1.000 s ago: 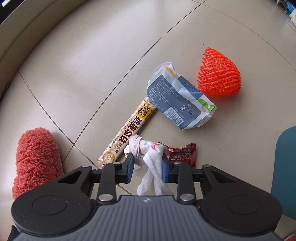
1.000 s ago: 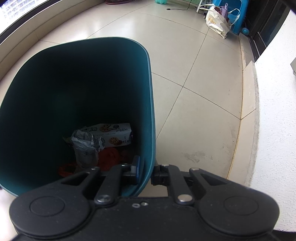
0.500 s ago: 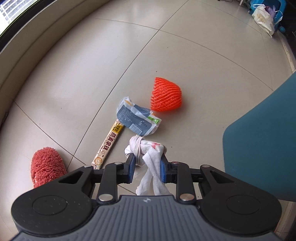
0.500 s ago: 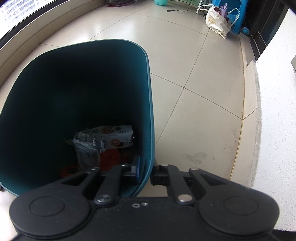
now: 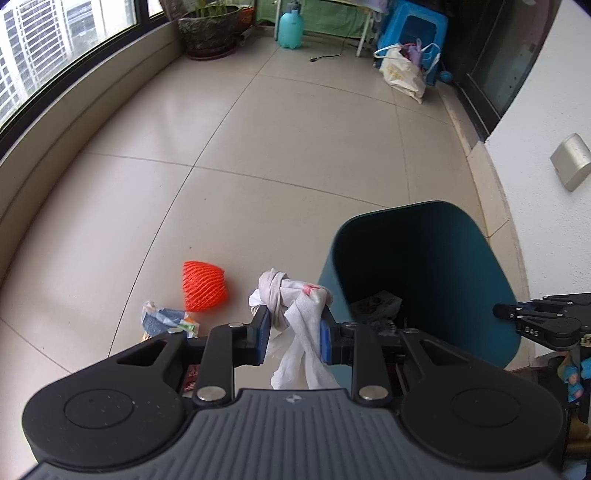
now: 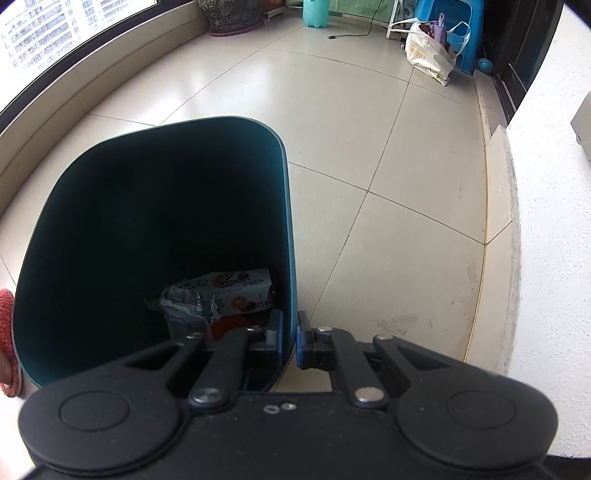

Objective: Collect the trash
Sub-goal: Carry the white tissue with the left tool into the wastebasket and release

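Observation:
My left gripper [image 5: 293, 326] is shut on a knotted white tissue wad [image 5: 295, 299], held in the air just left of the teal bin [image 5: 424, 266]. On the floor below lie an orange foam net [image 5: 204, 286] and a blue-white wrapper [image 5: 166, 319]. My right gripper [image 6: 289, 334] is shut on the bin's right wall [image 6: 290, 236], one pad inside and one outside. Inside the bin [image 6: 147, 221] lie a cookie box [image 6: 236, 291] and crumpled grey foil [image 6: 186, 306]. The right gripper [image 5: 546, 321] also shows at the bin's right side in the left wrist view.
A white shopping bag [image 5: 402, 70] and blue stool [image 5: 413, 26] stand at the far end, with a teal bottle [image 5: 290, 24] and a plant pot [image 5: 210, 29]. A raised ledge [image 6: 498, 184] and white wall run along the right. A red fluffy slipper [image 6: 5, 325] lies left of the bin.
My left gripper rose with the tissue wad and swung right toward the bin, leaving the floor trash far below. The right gripper's pads drew in slightly on the bin wall.

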The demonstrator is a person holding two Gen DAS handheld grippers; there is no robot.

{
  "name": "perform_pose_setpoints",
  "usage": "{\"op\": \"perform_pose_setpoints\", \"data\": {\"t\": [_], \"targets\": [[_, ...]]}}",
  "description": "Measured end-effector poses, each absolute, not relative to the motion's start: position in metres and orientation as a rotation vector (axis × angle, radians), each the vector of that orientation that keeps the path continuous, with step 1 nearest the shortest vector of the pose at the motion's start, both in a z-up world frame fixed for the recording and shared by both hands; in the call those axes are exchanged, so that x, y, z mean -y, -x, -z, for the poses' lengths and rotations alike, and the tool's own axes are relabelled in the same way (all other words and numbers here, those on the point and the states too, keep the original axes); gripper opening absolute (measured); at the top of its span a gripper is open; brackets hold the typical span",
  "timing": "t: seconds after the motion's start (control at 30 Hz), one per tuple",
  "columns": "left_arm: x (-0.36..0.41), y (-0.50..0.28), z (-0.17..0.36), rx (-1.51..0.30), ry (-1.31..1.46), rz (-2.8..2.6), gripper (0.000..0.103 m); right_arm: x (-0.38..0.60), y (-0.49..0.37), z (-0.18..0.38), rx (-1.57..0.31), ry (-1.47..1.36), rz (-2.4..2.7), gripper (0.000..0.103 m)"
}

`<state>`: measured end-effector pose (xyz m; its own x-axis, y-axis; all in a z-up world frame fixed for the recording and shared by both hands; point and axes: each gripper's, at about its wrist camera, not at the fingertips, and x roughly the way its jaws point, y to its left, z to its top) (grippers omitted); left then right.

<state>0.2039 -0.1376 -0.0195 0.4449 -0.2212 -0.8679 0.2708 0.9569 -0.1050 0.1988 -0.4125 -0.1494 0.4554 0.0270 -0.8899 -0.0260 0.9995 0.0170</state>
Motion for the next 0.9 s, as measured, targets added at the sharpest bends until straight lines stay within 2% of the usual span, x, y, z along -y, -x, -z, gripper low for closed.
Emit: {"op": "perform_pose_setpoints", "data": {"t": [0.27, 0.63, 0.9], "targets": [[0.212, -0.213, 0.012, -1.042, -0.136, 0.408, 0.026, 0.416, -0.196, 0.143, -1.067, -0.024, -0.027, 0.003], [0.288, -0.233, 0.095, -1.189, -0.245, 0.437, 0.026, 0.421, -0.196, 0.145, -1.058, -0.052, -0.038, 0.003], [0.295, -0.241, 0.148, -1.295, -0.281, 0.393, 0.026, 0.424, -0.194, 0.144, -1.055, -0.054, -0.047, 0.003]]}}
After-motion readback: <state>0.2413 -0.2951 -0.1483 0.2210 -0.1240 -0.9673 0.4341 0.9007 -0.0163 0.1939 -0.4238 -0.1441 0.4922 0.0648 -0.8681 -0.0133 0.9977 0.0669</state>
